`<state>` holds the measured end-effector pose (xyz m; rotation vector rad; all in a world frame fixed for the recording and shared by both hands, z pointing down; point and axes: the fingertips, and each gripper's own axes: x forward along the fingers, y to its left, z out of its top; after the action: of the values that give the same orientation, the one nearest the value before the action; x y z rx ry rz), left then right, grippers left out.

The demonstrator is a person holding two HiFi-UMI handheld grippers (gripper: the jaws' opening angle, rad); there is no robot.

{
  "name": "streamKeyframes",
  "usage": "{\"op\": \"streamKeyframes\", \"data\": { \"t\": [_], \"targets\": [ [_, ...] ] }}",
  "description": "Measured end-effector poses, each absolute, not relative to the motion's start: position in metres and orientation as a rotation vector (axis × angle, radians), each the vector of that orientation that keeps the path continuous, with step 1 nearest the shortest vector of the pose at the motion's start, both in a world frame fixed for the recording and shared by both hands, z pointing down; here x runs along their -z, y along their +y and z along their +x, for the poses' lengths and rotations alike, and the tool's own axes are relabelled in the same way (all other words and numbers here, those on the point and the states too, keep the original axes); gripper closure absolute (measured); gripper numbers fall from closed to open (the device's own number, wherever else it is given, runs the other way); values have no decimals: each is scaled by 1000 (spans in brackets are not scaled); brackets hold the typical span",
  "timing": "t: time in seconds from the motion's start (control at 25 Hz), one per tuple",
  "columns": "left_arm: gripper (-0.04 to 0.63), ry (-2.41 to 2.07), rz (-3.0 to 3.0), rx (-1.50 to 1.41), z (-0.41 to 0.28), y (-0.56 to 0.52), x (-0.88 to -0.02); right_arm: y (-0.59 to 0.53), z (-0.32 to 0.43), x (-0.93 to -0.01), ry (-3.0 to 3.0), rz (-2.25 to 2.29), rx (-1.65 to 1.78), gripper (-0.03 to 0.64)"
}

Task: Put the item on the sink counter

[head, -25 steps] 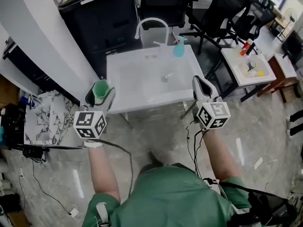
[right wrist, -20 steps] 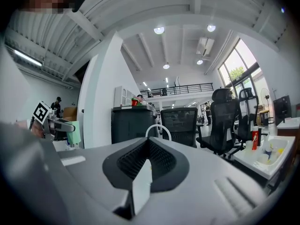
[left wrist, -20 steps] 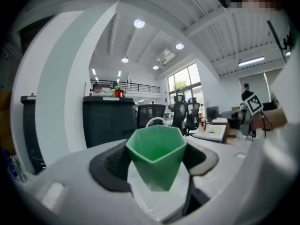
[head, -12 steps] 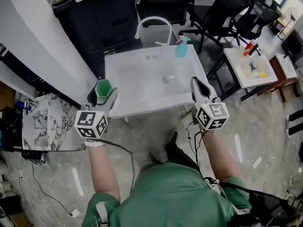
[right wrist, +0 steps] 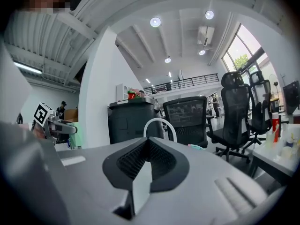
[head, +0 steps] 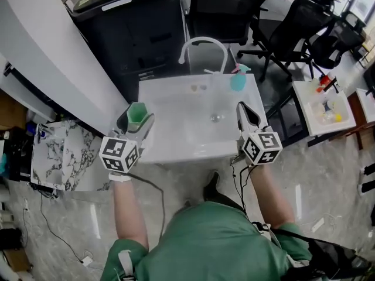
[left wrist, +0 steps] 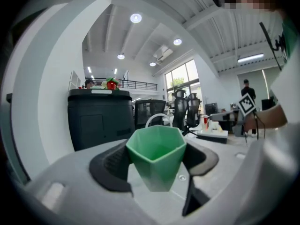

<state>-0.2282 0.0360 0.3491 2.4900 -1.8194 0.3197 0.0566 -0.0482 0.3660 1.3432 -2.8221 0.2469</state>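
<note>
A green faceted cup (head: pixel 137 115) sits upright between the jaws of my left gripper (head: pixel 136 122), which is shut on it at the left front corner of the white sink (head: pixel 176 107). In the left gripper view the cup (left wrist: pixel 156 156) fills the gap between the dark pads (left wrist: pixel 110 165). My right gripper (head: pixel 244 109) hangs over the sink's right front edge. Its ribbed pads (right wrist: pixel 161 161) meet with nothing between them. A white arched faucet (head: pixel 202 44) and a teal spray bottle (head: pixel 237 78) stand at the sink's back.
A black cabinet (head: pixel 140 28) stands behind the sink, with office chairs (head: pixel 225 7) to its right. A small white table (head: pixel 325 101) with bottles is at the right. A marble-patterned slab (head: pixel 55 154) lies left of the sink. Cables trail on the floor (head: pixel 53 233).
Both grippers have moved forward to the sink's front edge, and the sink now lies closer in the head view. The cup stays in the left jaws.
</note>
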Motion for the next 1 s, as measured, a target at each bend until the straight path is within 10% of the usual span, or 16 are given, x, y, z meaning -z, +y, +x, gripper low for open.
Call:
{"op": "streamKeyframes", "data": {
  "t": [1.0],
  "targets": [
    [282, -1746, 2465, -433, -167, -192, -426, -237, 52, -435, -2823, 1235, -464, 615]
  ]
}}
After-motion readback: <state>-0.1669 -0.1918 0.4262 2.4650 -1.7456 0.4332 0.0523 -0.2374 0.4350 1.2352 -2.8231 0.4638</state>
